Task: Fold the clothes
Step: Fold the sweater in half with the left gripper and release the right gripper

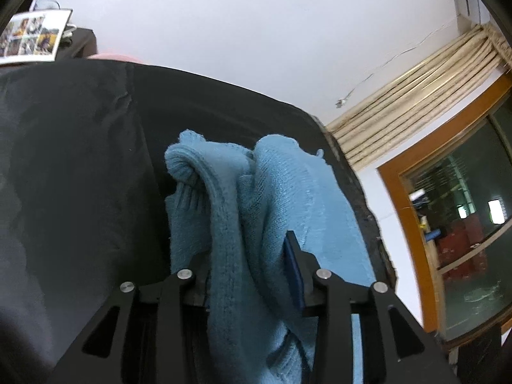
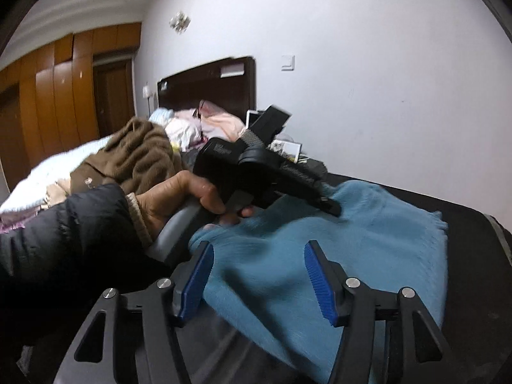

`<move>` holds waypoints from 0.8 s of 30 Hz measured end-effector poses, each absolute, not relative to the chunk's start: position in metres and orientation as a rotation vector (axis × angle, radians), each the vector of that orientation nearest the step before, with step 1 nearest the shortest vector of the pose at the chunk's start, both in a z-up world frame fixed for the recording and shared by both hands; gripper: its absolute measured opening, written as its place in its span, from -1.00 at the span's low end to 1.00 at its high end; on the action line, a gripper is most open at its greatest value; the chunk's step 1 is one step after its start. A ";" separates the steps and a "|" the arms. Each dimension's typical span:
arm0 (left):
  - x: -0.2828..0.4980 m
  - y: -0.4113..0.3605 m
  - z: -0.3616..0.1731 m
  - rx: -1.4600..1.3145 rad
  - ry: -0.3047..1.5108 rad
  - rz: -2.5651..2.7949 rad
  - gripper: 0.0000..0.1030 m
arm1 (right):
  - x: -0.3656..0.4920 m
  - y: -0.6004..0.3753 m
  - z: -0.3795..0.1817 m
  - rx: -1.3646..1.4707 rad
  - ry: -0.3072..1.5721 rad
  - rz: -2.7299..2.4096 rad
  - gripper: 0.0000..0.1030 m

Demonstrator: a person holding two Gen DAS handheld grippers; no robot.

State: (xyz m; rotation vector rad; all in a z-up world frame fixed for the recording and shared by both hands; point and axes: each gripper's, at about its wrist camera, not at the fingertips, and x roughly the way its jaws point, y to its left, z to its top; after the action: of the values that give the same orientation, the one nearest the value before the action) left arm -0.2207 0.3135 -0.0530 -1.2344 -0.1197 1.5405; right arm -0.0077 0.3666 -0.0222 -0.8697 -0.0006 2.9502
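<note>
- Nearest the lens, left wrist view: left gripper (image 1: 252, 265), jaws clamped on a bunched fold of the blue knit sweater (image 1: 243, 198). The fabric fills the gap between the jaws and runs forward, away from the camera, ending in a rolled ribbed edge.
- Right wrist view: right gripper (image 2: 259, 275), jaws apart and holding nothing. They hover just above the near edge of the sweater (image 2: 368, 233), which spreads ahead and to the right, fringed hem at the far right.
- Key relation: the sweater's long axis appears to run roughly left to right across the right gripper's view. The left gripper (image 2: 329, 206), held in the person's left hand (image 2: 179, 198), already pins the far-left part, so the right gripper is the free one, with cloth directly under it. Judgement: a short descent suffices for its grasp.
- Surface: dark cloth-covered surface (image 1: 80, 160), possibly a bed end or counter; cannot tell which.
- Room: white wall (image 2: 384, 64), dark headboard (image 2: 208, 86), heaped clothes (image 2: 140, 153), wooden wardrobe (image 2: 57, 89), curtain (image 1: 416, 102), window (image 1: 464, 224).
</note>
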 end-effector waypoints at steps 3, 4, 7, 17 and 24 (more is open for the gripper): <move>-0.217 0.306 -0.044 -1.239 -0.079 1.598 -0.06 | 0.021 0.390 -0.016 -0.842 0.064 2.909 0.18; -0.214 0.300 -0.039 -1.236 -0.064 1.620 -0.05 | 0.030 0.397 -0.014 -0.833 0.085 2.895 0.19; -0.205 0.282 -0.027 -1.235 -0.024 1.670 0.01 | 0.057 0.420 -0.009 -0.810 0.143 2.848 0.20; -0.154 0.219 -0.009 -1.268 -0.146 1.592 0.53 | 0.103 0.452 -0.030 -0.906 0.150 2.751 0.29; -0.122 0.238 -0.025 -1.301 0.085 1.750 0.53 | 0.089 0.419 -0.051 -1.062 -0.033 2.754 0.38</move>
State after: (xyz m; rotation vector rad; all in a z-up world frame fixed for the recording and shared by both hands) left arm -0.1219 0.2383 -0.0249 -1.3008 0.0848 1.7496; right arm 0.0891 0.4192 -0.0514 -1.0615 -0.0327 2.7535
